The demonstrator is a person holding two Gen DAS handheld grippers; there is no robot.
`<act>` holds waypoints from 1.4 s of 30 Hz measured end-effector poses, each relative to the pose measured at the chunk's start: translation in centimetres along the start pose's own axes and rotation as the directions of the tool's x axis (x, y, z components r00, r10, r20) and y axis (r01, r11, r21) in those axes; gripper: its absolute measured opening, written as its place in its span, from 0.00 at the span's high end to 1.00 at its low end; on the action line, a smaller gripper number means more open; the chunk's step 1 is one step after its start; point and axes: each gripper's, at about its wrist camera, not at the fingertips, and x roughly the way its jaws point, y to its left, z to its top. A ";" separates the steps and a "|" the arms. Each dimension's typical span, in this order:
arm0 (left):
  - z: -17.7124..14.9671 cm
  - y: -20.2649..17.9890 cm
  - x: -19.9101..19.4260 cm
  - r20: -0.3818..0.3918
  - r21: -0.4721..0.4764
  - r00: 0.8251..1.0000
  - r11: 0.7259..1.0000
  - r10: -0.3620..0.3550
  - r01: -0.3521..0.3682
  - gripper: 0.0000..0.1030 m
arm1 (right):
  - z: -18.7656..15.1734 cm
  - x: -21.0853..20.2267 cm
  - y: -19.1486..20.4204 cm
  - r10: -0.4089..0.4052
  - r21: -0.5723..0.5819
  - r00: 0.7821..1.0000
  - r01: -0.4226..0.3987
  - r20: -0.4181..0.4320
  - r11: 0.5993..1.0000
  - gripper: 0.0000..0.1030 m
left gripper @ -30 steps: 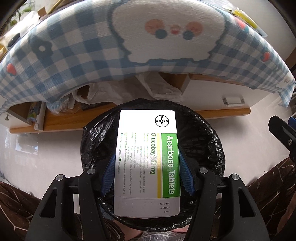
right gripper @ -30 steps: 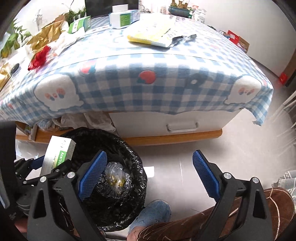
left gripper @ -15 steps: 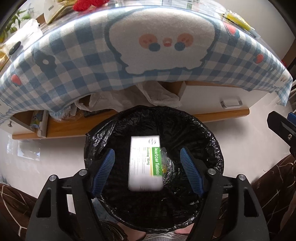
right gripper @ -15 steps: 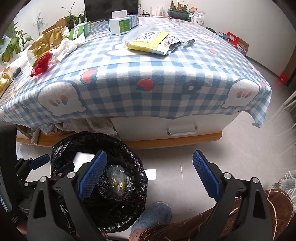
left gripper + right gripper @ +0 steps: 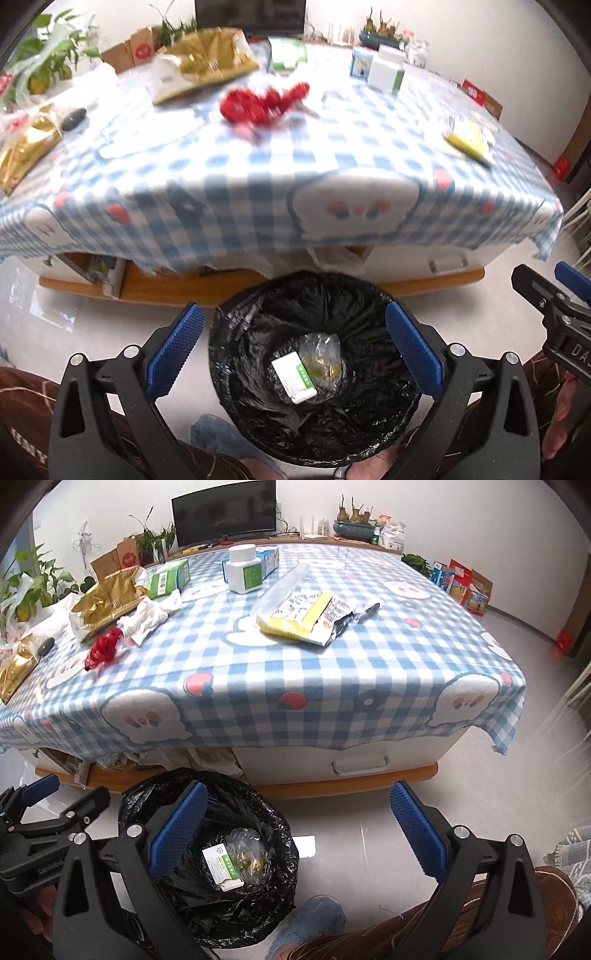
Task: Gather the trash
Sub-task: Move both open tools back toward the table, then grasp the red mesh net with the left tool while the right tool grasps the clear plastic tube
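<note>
left gripper [image 5: 293, 347]: jaws opening, blue pads spread wide, nothing between them, poised above the bin

right gripper [image 5: 295, 829]: jaws opening, pads wide apart, nothing between them, over bare floor just right of the bin

trash bin [image 5: 155, 797]: round, black plastic liner, on the floor against the near edge of the table, left of centre

tablet box [image 5: 223, 867]: white with a green stripe, lying flat at the bottom of the bin, touching a clear crumpled bag [image 5: 247, 853] that lies to its right

table [image 5: 314, 686]: covered with a blue-and-white checked cloth, white drawer with a handle below. items on top, left to right:
- gold foil wrapper [image 5: 16, 668], at the far left edge
- small dark object [image 5: 46, 646], just beside it; kind cannot be told
- second gold foil bag [image 5: 107, 600], crumpled, towards the back
- red crumpled wrapper [image 5: 103, 650], near the front left
- white crumpled tissue [image 5: 151, 614], touching the gold bag
- green-and-white carton [image 5: 170, 578], behind the tissue
- white pill bottle [image 5: 243, 568], upright, green label, with a blue-and-white box [image 5: 271, 559] just behind it
- yellow-and-white packet [image 5: 306, 618], torn open, partly under a clear sleeve, at the centre

person's foot in a blue slipper [image 5: 314, 919]: on the floor right of the bin, brown trouser leg [image 5: 388, 934] beside it
</note>
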 end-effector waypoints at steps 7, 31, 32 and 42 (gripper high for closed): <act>1.6 1.3 -3.0 0.034 -0.029 0.999 1.000 -0.001 0.002 0.06 | 1.4 -2.9 0.3 0.007 -0.007 0.998 -0.007 0.059 1.000 0.08; 10.0 3.7 -3.6 0.035 -0.079 0.999 0.997 0.003 -0.001 0.09 | 11.0 -4.2 -0.3 0.051 0.025 0.994 -0.053 0.097 0.998 0.08; 10.5 3.8 -3.3 0.034 -0.079 0.999 0.997 0.006 -0.003 0.09 | 11.5 -3.9 -0.3 0.051 0.026 0.994 -0.054 0.093 0.998 0.08; 14.4 4.3 0.6 -0.012 -0.065 1.000 0.997 0.027 -0.028 0.16 | 17.0 1.8 -0.7 0.045 0.042 0.999 -0.046 0.025 0.998 0.18</act>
